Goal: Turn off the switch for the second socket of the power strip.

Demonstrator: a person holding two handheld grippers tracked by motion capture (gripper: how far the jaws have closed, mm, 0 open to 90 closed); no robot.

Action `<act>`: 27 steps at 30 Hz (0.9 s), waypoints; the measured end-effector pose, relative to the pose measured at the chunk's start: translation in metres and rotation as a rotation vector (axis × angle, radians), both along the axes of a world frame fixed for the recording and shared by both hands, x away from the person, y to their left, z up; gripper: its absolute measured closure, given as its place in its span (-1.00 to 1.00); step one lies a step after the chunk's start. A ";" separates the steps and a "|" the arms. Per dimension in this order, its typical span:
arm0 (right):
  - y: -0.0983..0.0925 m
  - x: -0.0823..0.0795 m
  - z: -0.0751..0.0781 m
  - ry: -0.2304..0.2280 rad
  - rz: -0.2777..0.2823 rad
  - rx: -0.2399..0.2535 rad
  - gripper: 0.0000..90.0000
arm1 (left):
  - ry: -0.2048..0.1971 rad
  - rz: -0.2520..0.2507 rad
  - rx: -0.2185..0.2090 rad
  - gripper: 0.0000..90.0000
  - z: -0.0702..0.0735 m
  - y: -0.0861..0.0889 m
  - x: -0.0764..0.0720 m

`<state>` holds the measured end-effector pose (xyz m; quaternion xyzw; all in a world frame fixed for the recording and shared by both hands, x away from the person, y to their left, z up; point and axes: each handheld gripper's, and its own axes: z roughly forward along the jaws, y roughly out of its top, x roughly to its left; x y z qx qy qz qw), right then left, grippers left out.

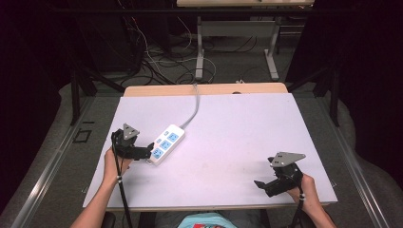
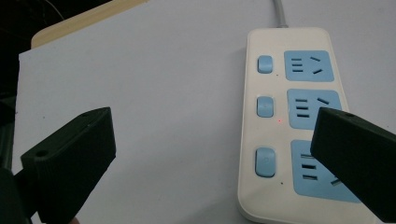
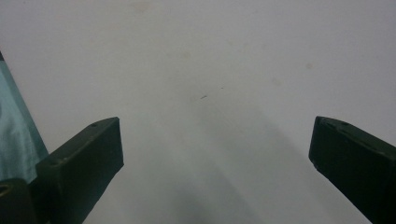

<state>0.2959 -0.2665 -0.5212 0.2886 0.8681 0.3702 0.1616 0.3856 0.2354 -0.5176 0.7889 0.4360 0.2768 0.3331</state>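
A white power strip with three blue sockets and three blue switches lies at the left of the white tabletop. Its grey cable runs to the far edge. My left gripper is at the strip's near end, open. In the left gripper view the strip lies under the right-hand jaw, which overlaps the nearest socket, and a small red light glows beside the middle switch. The left gripper holds nothing. My right gripper hovers open near the front right of the table, over bare surface.
A wooden table edge shows beyond the white sheet. Another table's legs and loose cables are on the floor behind. A teal shirt is at the left of the right gripper view.
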 end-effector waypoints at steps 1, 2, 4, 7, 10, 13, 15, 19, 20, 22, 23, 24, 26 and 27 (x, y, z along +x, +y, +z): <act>0.000 -0.001 0.000 0.007 -0.004 0.004 -0.94 | 0.007 0.003 0.003 -1.00 0.001 0.002 0.003; 0.000 -0.001 0.000 0.008 -0.005 0.004 -0.94 | 0.007 0.003 0.003 -1.00 0.001 0.002 0.003; 0.000 -0.001 0.000 0.015 -0.003 -0.003 -0.94 | 0.007 0.012 -0.015 -1.00 0.001 0.002 0.005; 0.001 -0.001 0.000 0.007 -0.005 0.001 -0.94 | 0.020 0.014 -0.012 -1.00 0.001 0.004 0.008; 0.001 -0.001 0.000 0.010 -0.003 -0.003 -0.94 | 0.018 0.019 -0.011 -1.00 0.000 0.003 0.012; 0.001 0.000 0.000 0.000 0.002 -0.006 -0.94 | 0.018 0.021 -0.008 -1.00 0.000 0.003 0.016; 0.001 -0.001 0.000 0.010 -0.003 -0.004 -0.94 | 0.019 0.025 -0.018 -1.00 0.000 0.002 0.017; 0.001 -0.001 -0.001 0.010 -0.004 -0.004 -0.94 | 0.012 0.022 -0.016 -1.00 0.000 0.000 0.019; 0.001 -0.001 -0.001 0.010 -0.004 -0.004 -0.94 | 0.014 0.021 -0.013 -1.00 0.001 -0.001 0.019; 0.001 -0.001 0.000 0.010 0.000 -0.006 -0.94 | 0.020 0.024 -0.011 -1.00 0.000 -0.002 0.020; 0.002 0.000 -0.001 0.005 0.000 0.000 -0.94 | 0.018 0.024 -0.015 -1.00 0.000 -0.002 0.021; 0.002 0.000 -0.001 0.004 0.000 0.000 -0.94 | 0.010 0.025 -0.015 -1.00 0.000 -0.003 0.022; 0.003 0.000 -0.002 0.004 -0.003 0.001 -0.94 | 0.017 0.028 -0.008 -1.00 0.000 -0.003 0.023; 0.003 0.000 -0.002 0.006 0.001 0.002 -0.94 | 0.016 0.028 -0.015 -1.00 -0.001 -0.004 0.024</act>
